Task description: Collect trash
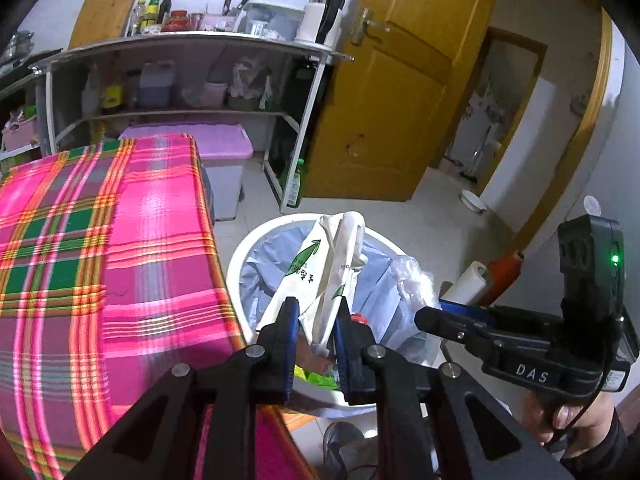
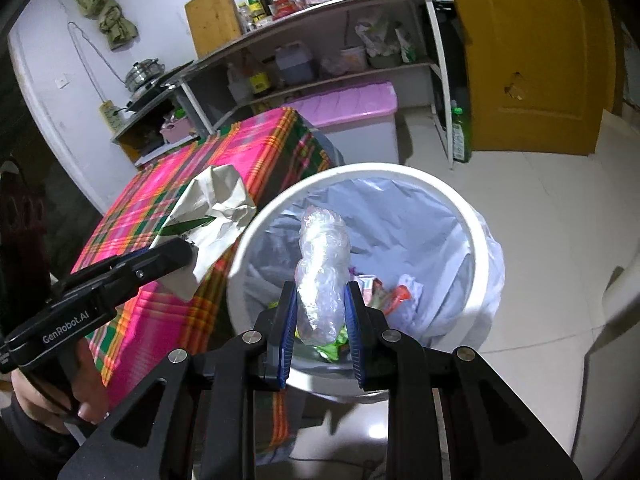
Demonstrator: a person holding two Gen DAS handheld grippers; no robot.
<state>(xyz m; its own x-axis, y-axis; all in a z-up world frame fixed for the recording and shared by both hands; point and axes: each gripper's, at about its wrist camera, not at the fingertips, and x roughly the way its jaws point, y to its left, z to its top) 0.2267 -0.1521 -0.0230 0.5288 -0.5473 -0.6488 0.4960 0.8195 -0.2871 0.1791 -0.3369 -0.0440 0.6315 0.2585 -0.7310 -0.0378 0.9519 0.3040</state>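
Kitchen floor, white bin (image 2: 478, 236) beside the plaid worktop (image 1: 100, 240), both loads over it.
We centre before letting go: left gripper (image 1: 316, 320) pinching the paper bag (image 1: 332, 264), right gripper (image 2: 320, 312) pinching crumpled clear plastic (image 2: 322, 264).

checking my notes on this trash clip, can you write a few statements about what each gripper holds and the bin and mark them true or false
1. The left gripper holds a crumpled white paper bag. True.
2. The right gripper is empty. False: its fingers clamp crumpled clear plastic.
3. The white bin has a liner and holds some trash. True.
4. The table wears a plain blue cloth. False: the cloth is pink plaid.
5. The bin stands on the table. False: it stands on the floor beside it.
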